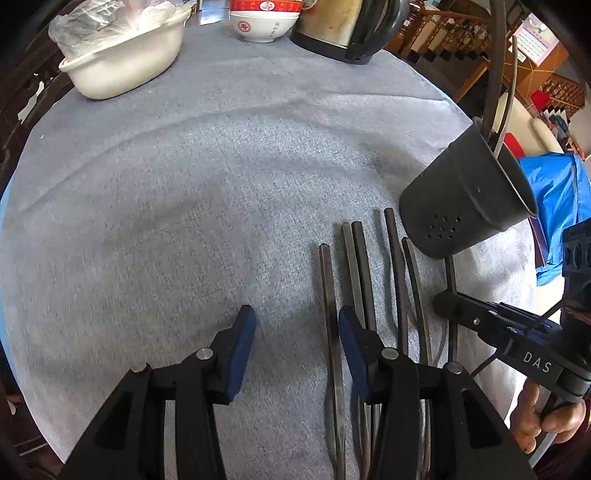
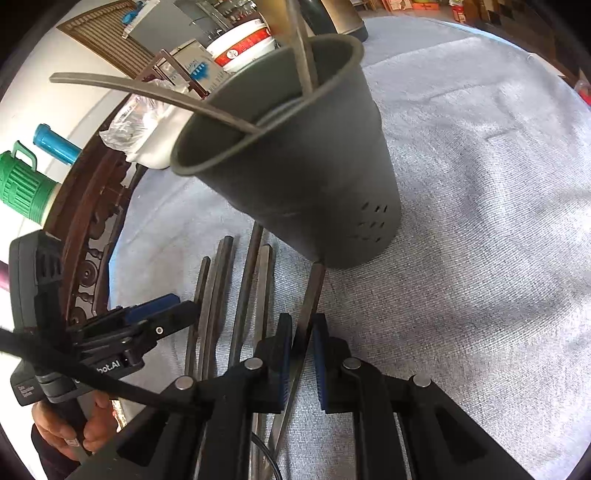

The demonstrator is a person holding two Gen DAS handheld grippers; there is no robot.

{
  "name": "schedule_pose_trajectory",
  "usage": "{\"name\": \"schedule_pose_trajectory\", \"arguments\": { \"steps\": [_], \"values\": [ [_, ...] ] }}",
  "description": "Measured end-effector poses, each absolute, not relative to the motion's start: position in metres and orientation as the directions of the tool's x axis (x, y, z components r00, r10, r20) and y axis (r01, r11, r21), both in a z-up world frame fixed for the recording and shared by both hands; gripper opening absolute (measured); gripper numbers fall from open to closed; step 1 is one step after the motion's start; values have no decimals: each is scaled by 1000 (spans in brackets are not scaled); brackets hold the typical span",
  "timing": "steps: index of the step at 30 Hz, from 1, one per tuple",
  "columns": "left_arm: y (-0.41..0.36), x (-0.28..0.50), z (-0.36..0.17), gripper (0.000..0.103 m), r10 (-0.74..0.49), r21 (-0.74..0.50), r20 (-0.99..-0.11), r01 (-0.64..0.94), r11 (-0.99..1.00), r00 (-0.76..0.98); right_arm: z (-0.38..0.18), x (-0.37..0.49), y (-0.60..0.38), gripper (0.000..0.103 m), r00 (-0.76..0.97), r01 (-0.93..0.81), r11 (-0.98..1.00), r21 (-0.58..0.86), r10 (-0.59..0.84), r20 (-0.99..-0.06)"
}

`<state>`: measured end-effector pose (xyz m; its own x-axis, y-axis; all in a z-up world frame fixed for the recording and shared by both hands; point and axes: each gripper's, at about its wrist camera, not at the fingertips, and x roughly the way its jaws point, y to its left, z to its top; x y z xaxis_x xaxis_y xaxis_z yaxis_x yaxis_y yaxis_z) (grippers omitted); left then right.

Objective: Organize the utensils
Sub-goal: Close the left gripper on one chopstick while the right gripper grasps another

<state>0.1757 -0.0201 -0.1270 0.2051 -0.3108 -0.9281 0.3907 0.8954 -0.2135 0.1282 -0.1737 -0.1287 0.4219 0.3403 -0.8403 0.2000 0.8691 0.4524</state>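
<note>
A dark grey utensil cup point(image 1: 467, 199) with drain holes stands at the right of the grey cloth, with two dark utensil handles point(image 1: 495, 66) sticking out of it; it also shows in the right wrist view point(image 2: 306, 162). Several dark chopstick-like utensils point(image 1: 360, 266) lie side by side in front of the cup. My left gripper point(image 1: 297, 323) is open above the cloth, just left of the row. My right gripper point(image 2: 302, 328) has its jaws around one utensil point(image 2: 312, 291) that points toward the cup's base; a small gap shows on each side.
A white tub point(image 1: 122, 62) with a plastic bag sits at the far left of the table. A red and white bowl point(image 1: 264, 20) and a kettle point(image 1: 351, 29) stand at the far edge. A carved dark wood table edge point(image 2: 92, 229) runs on the left.
</note>
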Motion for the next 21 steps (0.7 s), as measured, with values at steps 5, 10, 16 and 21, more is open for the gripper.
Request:
{"name": "schedule_pose_trajectory", "arguments": {
  "steps": [5, 10, 16, 21],
  "values": [
    [-37, 185, -135, 47, -296, -189, -931, 414, 891, 213, -132, 131, -176, 13, 418, 209, 855, 474, 360, -834],
    [-46, 191, -136, 16, -272, -147, -933, 443, 884, 234, -133, 132, -181, 13, 416, 242, 833, 499, 375, -828],
    [-38, 189, -133, 6, -316, -206, -919, 400, 893, 234, -121, 120, -185, 11, 464, 211, 823, 527, 390, -796],
    [-24, 170, -97, 5, -355, -221, -879, 389, 895, 318, -91, 102, -188, 10, 525, 123, 826, 549, 415, -743]
  ]
}}
